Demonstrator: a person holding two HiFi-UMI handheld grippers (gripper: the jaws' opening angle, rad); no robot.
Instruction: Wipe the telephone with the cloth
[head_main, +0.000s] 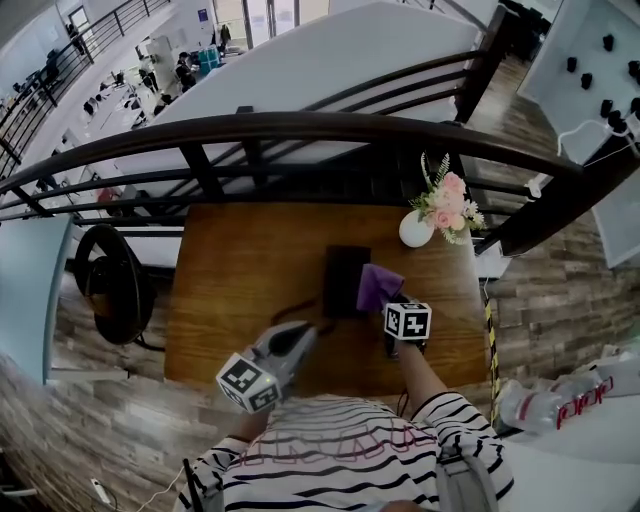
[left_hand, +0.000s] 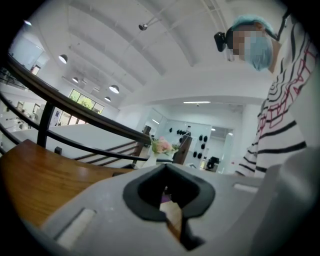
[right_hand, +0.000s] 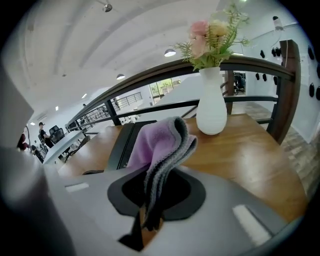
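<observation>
The left half of the wooden desk (head_main: 225, 265) is bare, smooth board out to its left edge, giving free room there. A dark curved railing (head_main: 300, 128) runs close behind the back edge. The left gripper (head_main: 303, 336) lies low over the front of the desk, just left of the telephone (head_main: 345, 272), its grey jaws pressed together with nothing between them. The telephone, a flat black rectangle, sits mid-desk. Its right front corner is covered by the cloth (head_main: 378, 287), soft purple with a grey knitted underside, folded and pinched in the right gripper (head_main: 390, 304). At the back right corner a rounded white vase (head_main: 415, 230) holds pink flowers (head_main: 447, 205), well apart from the cloth.
</observation>
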